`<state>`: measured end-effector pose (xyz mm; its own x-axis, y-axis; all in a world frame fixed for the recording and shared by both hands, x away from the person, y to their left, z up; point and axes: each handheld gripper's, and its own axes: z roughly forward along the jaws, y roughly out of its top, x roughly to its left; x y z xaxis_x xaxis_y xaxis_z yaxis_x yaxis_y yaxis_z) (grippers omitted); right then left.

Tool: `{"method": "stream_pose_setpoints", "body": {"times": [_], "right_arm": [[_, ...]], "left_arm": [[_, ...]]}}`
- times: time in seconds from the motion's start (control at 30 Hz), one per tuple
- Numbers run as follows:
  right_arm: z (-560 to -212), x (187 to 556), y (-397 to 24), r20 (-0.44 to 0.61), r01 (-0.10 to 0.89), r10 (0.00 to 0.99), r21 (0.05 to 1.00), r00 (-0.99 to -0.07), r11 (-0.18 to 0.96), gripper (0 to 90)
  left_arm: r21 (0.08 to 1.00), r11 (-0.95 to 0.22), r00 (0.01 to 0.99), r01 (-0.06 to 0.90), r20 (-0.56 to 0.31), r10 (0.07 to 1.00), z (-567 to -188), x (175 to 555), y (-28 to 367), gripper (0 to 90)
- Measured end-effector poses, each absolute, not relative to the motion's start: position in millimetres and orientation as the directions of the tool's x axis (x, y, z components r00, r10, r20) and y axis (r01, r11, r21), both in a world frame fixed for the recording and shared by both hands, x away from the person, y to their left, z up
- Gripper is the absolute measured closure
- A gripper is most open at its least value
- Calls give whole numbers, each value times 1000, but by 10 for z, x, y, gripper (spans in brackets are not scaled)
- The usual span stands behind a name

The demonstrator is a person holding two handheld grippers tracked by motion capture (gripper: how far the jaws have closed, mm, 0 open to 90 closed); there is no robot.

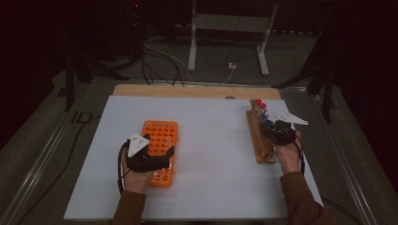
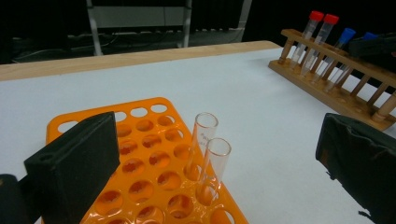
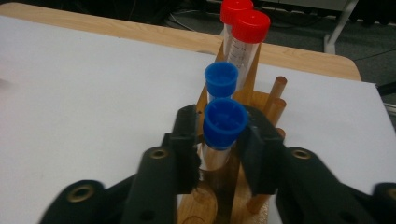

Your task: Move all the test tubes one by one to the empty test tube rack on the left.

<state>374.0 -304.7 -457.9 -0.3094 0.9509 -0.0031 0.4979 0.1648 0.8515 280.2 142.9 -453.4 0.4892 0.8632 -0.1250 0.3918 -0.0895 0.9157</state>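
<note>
White board (image 1: 211,140) covers the table, with dark floor and cables seen beyond at twelve o'clock. At three o'clock on it, a wooden rack (image 1: 259,140) holds capped tubes. The right gripper (image 3: 223,140) is set around the nearest blue-capped tube (image 3: 224,122), which stands upright in the rack between the pads; the jaws appear clenched on it just under the cap, though contact is partly hidden. At nine o'clock, the left gripper (image 1: 149,151) is held released over the orange rack (image 1: 162,136), with two open glass tubes (image 2: 210,158) standing between its spread jaws.
</note>
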Motion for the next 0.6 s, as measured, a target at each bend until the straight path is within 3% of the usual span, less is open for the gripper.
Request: {"method": "stream_pose_setpoints", "body": {"times": [0.13,0.6], "right_arm": [[-4590,3749,-3031,-9,499,950,849,-313,173,757],[-4462,3689,-2995,-52,463,945,862,-324,206,764]], "left_arm": [[916,-91,488,390,-122,864,-4537,2802,1424,4],[917,-97,483,388,-112,869,-4545,2794,1413,4]]}}
